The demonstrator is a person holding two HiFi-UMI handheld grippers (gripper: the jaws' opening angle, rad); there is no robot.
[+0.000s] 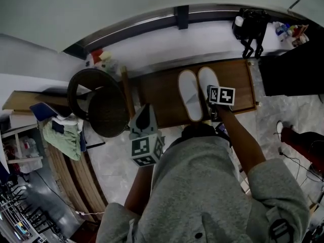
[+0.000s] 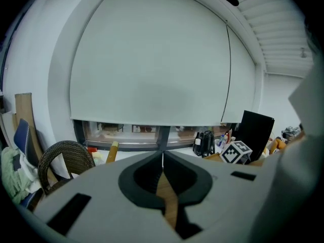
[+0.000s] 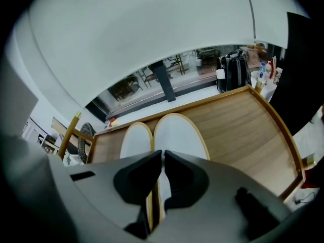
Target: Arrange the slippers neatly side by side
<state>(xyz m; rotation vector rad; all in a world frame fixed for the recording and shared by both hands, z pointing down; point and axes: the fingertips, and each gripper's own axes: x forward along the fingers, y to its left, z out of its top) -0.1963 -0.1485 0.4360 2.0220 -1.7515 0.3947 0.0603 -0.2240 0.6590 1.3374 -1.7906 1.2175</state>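
Two white flat slippers with tan edging [image 1: 191, 94] lie touching, side by side on the brown wooden table [image 1: 162, 92], so your right hand-held gripper [image 3: 163, 153] sits closed and empty at their heels, and your left hand-held gripper [image 2: 162, 158] is closed, empty and held up beside the table.

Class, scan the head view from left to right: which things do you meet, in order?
green cloth → wicker chair → left tool → left slipper → right slipper → black bag
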